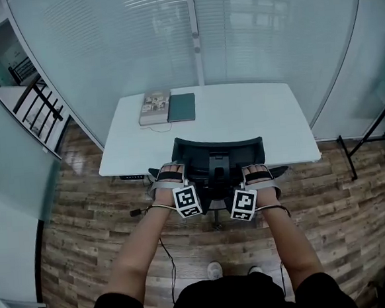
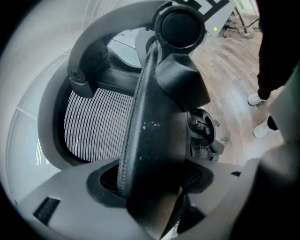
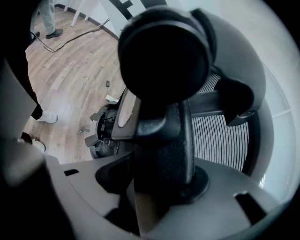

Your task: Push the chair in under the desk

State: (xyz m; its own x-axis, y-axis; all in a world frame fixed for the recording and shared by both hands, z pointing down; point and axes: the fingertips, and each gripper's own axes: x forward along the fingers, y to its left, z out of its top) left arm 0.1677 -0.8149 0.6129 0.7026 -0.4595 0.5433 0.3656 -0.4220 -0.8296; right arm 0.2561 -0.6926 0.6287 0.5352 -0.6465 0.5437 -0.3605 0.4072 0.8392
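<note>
Chair: office chair (image 1: 218, 156), at the white desk (image 1: 269, 120), not fully under.
Left gripper (image 1: 168, 178): clamped on left armrest (image 2: 150, 154).
Right gripper (image 1: 260, 175): clamped on right armrest (image 3: 164, 154).
Risk: an uneven push may swivel the chair; the armrests could strike the desk edge and the jaws slip.

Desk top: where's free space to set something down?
Bare: everything right of the green book to the right edge of the desk, plus the strip in front of both books. Taken: back left, green book beside a pale book. Tight: front middle, where the chair stands.
</note>
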